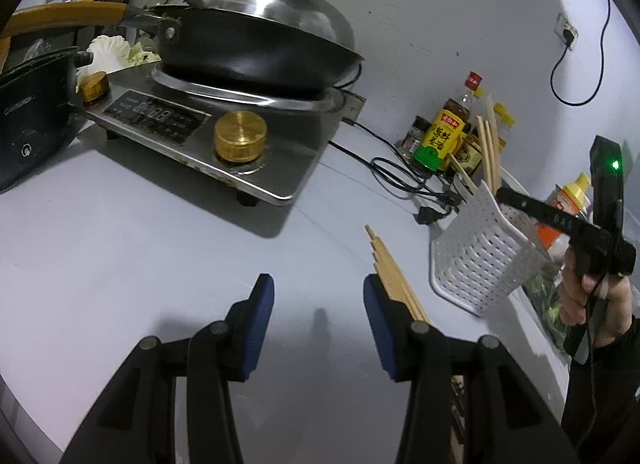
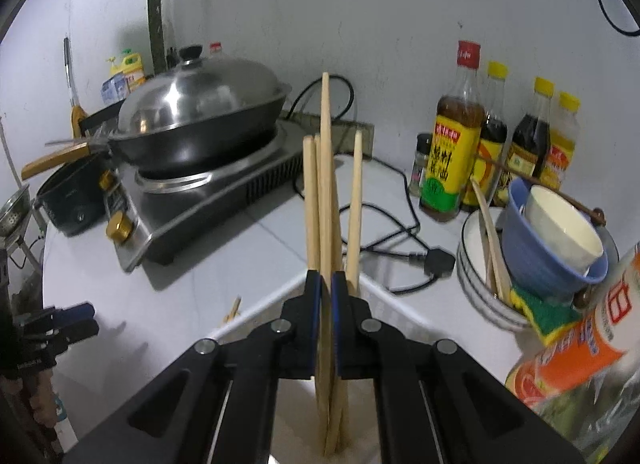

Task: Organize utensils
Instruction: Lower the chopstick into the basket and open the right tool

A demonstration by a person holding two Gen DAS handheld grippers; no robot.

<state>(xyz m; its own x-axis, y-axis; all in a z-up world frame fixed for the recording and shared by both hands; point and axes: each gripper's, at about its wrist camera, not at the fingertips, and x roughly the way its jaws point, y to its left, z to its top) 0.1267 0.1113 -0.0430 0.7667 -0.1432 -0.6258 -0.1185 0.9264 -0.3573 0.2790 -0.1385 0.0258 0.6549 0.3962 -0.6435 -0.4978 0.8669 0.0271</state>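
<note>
White perforated holder [image 1: 480,248]: tilted, directly under the right gripper [image 2: 326,284]; contains wooden chopsticks [image 2: 326,184] standing upright, their lower ends hidden behind the gripper body. The right gripper's jaws are clamped on one chopstick of this group.

Striped bowl [image 2: 476,296], right of the right gripper: holds two chopsticks, a blue bowl [image 2: 536,260] with a white cup [image 2: 560,224] inside.

Loose chopstick bundle [image 1: 390,268]: flat on the grey counter [image 1: 160,264], touching the outer side of the left gripper [image 1: 319,324]'s right finger; near ends hidden. The left gripper's jaws stand apart, nothing between.

Bare counter ahead of the left gripper up to the induction cooker [image 1: 208,136].
</note>
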